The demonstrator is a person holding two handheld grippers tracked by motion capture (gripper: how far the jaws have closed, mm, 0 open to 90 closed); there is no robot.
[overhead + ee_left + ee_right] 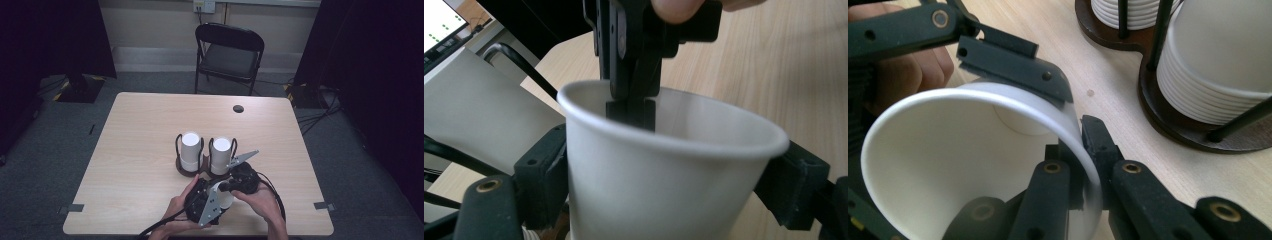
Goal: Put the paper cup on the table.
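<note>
Paper cup (943,165) was the thing in hand, held in the air just above the near edge of the table (140,125), between the person's two hands. The right gripper (1082,165) had its fingers (1100,150) clenched on the cup's rim, one finger inside the mouth and one outside, pinching the thin wall. The left gripper (674,180) straddled the cup's body, a finger (541,175) lying against each side; the pads looked to be touching the wall in the left gripper view, though how firmly they pressed was hard to judge.

Toward the middle of the table stood a dark wooden holder (186,169) with two stacks of white cups (190,150) caged by thin black rods (the loose cup presumably came from one of them).

As a judgement, the step was a handover or a separation: one gripper steadying the cup by its body while the other gripped the rim. The next move would call for the left fingers to settle firmly without crushing the soft wall, and only then for the right fingers to let go of the rim, or pull straight along the cup's axis if a nested cup were being freed. A squeeze too hard would buckle the paper.
</note>
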